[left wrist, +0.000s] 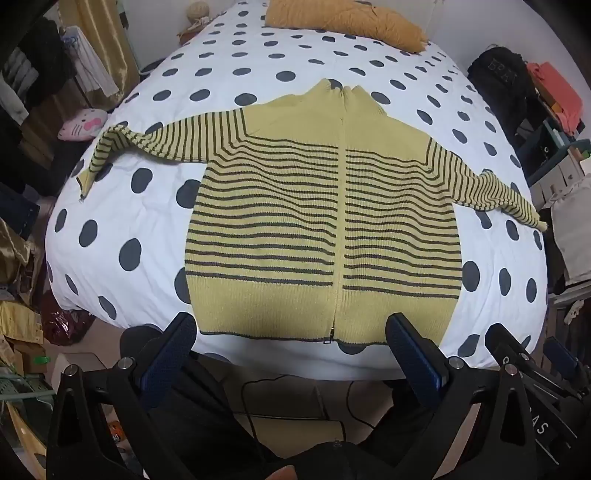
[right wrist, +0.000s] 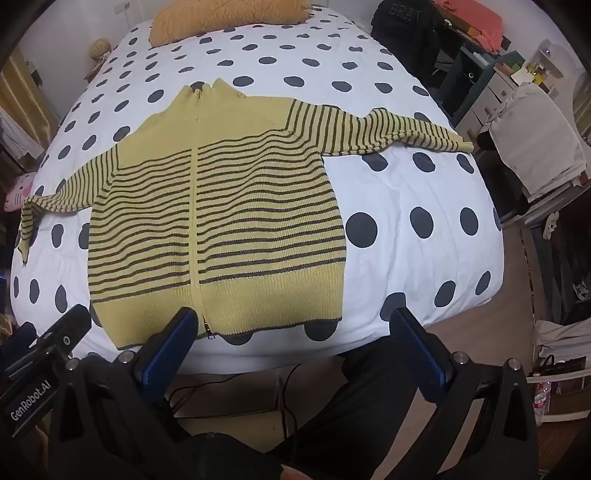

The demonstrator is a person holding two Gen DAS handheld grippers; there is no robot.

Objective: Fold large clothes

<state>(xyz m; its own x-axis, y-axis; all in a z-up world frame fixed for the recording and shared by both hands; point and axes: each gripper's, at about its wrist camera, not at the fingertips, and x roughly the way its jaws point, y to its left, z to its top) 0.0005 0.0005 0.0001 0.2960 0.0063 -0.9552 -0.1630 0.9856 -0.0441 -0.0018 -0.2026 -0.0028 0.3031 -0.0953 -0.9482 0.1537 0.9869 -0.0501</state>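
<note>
A: While the sweater (left wrist: 325, 221) lies flat on the bed (left wrist: 147, 221), zipped, sleeves spread to both sides, where are the tongs?

B: Both hang off the near edge, by the hem. The left gripper (left wrist: 291, 332) gapes wide, holding nothing.

A: And the right?

B: The right gripper (right wrist: 295, 328) is spread just as wide, also bare. Its left finger (right wrist: 173, 343) sits in front of the zip pull (right wrist: 208, 330).

A: Anything else on the bed?

B: A mustard pillow (left wrist: 343, 22) at the far end.

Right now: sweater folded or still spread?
Spread. The striped sweater lies flat on the polka-dot bed, zipped, both sleeves out sideways, no fold started.
</note>
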